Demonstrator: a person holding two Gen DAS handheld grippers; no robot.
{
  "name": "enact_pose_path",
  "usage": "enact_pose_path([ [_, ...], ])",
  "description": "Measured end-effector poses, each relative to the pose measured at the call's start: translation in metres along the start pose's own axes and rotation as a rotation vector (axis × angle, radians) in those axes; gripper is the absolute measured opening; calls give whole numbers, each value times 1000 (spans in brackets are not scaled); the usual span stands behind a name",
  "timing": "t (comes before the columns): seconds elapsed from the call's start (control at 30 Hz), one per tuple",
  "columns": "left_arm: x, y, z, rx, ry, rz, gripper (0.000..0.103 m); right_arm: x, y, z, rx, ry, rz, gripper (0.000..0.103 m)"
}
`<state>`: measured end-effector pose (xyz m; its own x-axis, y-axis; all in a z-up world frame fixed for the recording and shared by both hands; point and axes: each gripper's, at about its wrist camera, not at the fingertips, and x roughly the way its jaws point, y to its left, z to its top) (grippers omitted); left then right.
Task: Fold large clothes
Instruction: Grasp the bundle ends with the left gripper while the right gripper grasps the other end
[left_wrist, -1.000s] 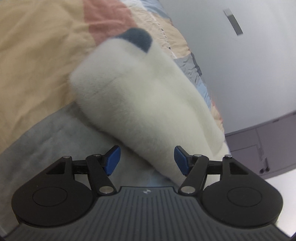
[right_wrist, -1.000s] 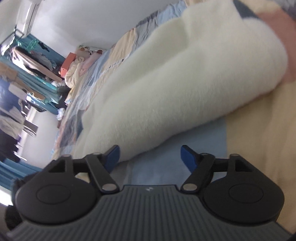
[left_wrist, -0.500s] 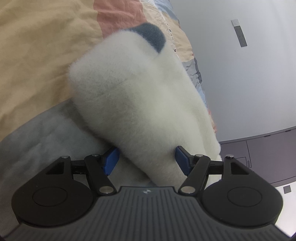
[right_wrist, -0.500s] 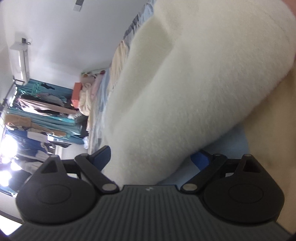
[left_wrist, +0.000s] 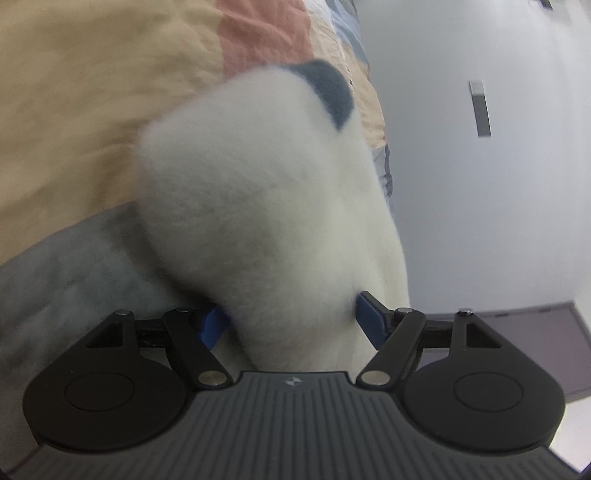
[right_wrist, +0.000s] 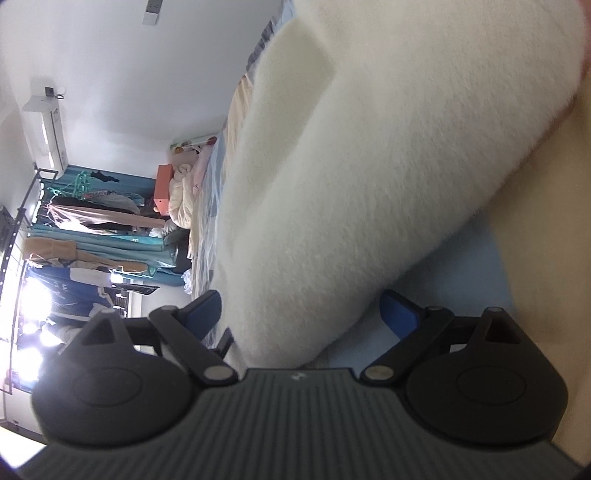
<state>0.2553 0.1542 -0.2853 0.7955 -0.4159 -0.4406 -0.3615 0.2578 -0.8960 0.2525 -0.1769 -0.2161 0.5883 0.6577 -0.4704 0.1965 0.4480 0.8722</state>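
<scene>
Fleece garment, cream and thick, sits between both sets of jaws. The left gripper has just been opening its jaws, which straddle the bundle's end; whether the pads press I cannot tell. The right gripper stands wide around the other end, one pad clear of it. It lies doubled over on the patchwork bed, plush, with a grey patch. Folding looks under way, perhaps one more fold left.
</scene>
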Motion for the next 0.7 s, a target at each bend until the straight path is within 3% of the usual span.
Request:
enact_pose_path([
  [0.2,-17,17,-3,-109,-34,-48,77,2,-5,1,33,-1,-35,93],
  [0.4,-20,27,-2,-145,-52,-49,76,-4,-11,-2,63,-29,-32,93],
  [0.7,-9,25,17,-157,-81,-43,72,-15,-19,15,173,-182,-82,93],
])
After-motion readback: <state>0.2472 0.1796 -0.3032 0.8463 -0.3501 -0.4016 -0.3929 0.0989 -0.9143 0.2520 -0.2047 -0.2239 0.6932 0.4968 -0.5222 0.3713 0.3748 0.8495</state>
